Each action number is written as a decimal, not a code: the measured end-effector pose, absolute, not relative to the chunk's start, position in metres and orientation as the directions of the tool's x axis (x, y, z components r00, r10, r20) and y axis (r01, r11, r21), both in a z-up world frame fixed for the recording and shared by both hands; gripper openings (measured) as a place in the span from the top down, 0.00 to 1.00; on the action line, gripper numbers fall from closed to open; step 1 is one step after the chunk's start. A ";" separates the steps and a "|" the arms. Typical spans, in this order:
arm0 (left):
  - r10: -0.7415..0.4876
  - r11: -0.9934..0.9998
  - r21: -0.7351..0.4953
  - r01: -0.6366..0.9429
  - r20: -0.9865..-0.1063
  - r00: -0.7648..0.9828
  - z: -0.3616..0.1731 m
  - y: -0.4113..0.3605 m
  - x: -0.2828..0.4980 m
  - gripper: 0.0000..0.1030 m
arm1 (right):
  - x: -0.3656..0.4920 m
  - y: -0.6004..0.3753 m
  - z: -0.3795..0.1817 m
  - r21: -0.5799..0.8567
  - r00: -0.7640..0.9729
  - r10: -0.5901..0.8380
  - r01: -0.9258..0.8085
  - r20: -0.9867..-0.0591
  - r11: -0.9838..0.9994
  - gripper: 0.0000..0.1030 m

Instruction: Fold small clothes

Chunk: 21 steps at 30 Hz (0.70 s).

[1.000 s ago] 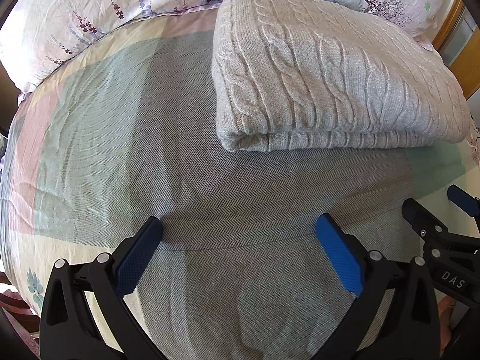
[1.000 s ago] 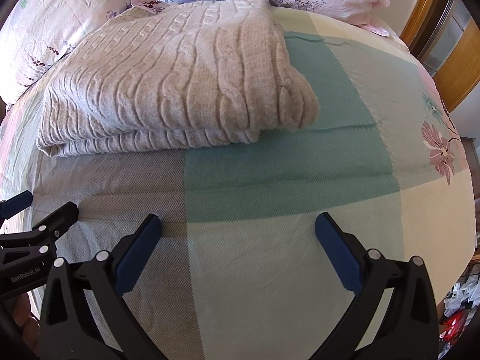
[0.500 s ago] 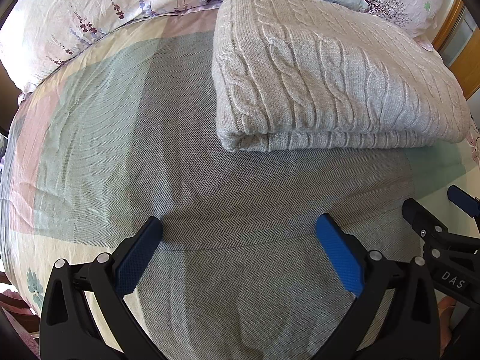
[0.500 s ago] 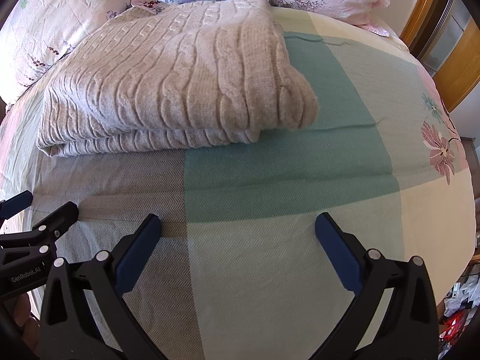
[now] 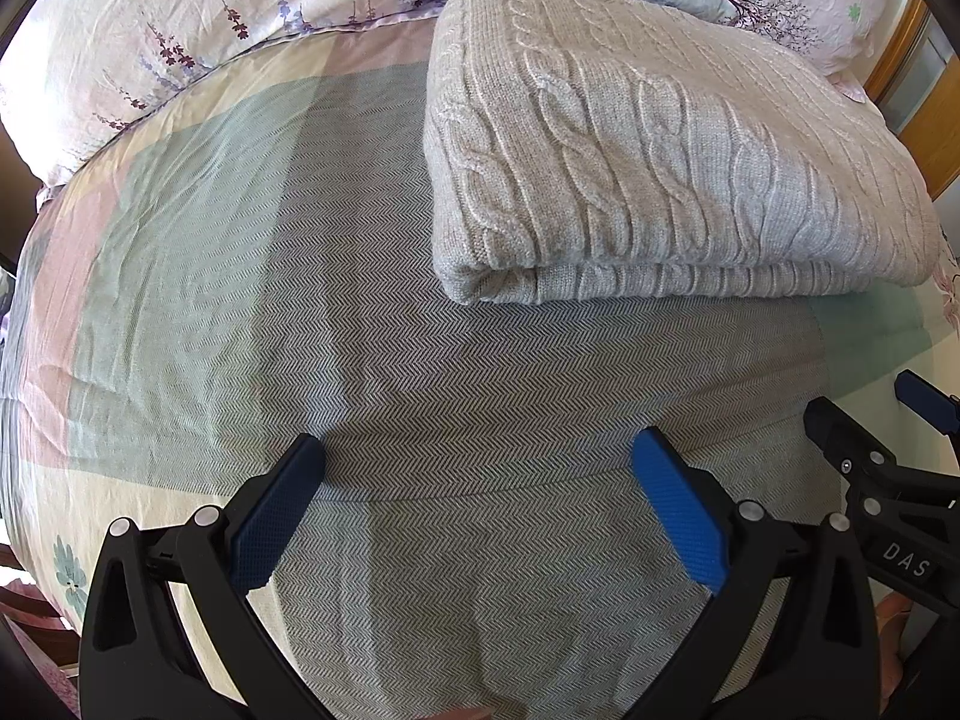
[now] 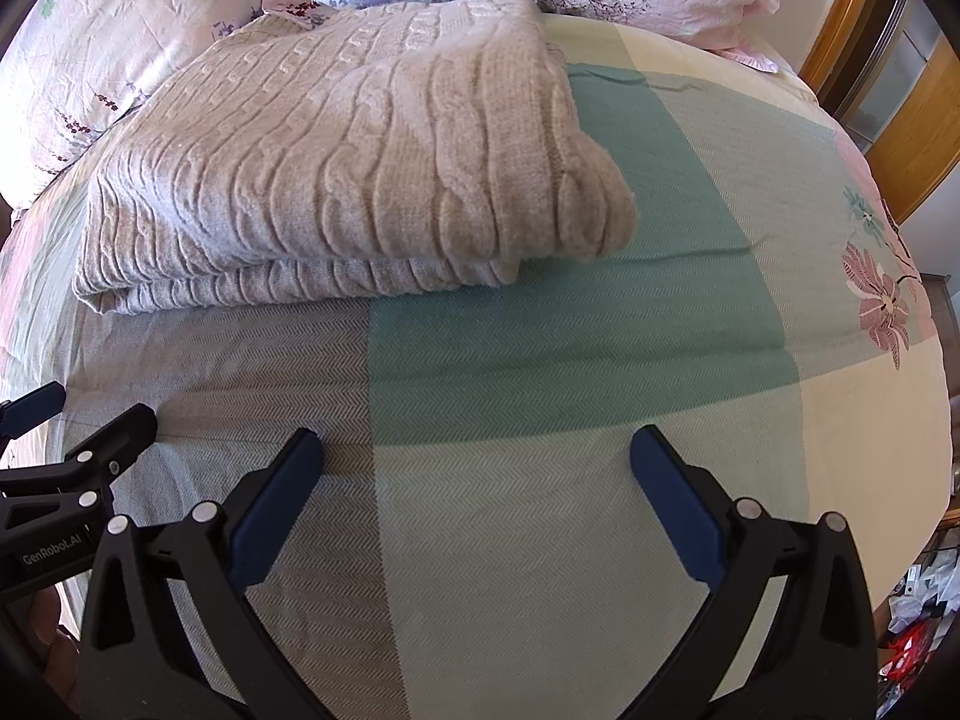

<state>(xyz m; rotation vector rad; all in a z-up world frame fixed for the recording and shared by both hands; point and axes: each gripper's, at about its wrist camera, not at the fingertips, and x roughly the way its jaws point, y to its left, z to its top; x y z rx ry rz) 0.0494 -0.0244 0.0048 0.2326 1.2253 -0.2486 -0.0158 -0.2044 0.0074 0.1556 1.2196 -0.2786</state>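
A grey cable-knit sweater lies folded into a thick rectangle on the bed, its folded edge toward me; it also shows in the right wrist view. My left gripper is open and empty, held above the bedspread in front of the sweater's near edge. My right gripper is open and empty, in front of the sweater's right end. The right gripper also shows at the right edge of the left wrist view, and the left gripper at the left edge of the right wrist view.
The bed is covered with a checked herringbone bedspread in grey, green, pink and cream. Floral pillows lie behind the sweater. A wooden door frame stands at the right. The bed's right edge drops to cluttered floor.
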 end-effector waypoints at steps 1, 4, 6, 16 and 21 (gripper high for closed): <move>-0.063 0.949 0.042 0.312 -0.946 0.319 0.005 -0.024 0.050 0.01 | -0.016 -0.204 0.007 -0.031 0.316 -0.128 0.293 -0.940 0.956 0.02; -0.063 0.949 0.042 0.312 -0.946 0.319 0.005 -0.024 0.051 0.01 | -0.016 -0.204 0.007 -0.031 0.316 -0.127 0.293 -0.940 0.955 0.02; -0.063 0.949 0.042 0.312 -0.945 0.320 0.005 -0.025 0.050 0.01 | -0.016 -0.204 0.007 -0.031 0.316 -0.128 0.293 -0.940 0.956 0.02; -0.062 0.949 0.041 0.312 -0.947 0.314 0.005 -0.026 0.055 0.01 | -0.017 -0.205 0.008 -0.031 0.318 -0.128 0.293 -0.939 0.956 0.02; -0.064 0.950 0.042 0.310 -0.944 0.324 0.006 -0.026 0.054 0.01 | -0.017 -0.205 0.009 -0.031 0.322 -0.129 0.292 -0.938 0.956 0.02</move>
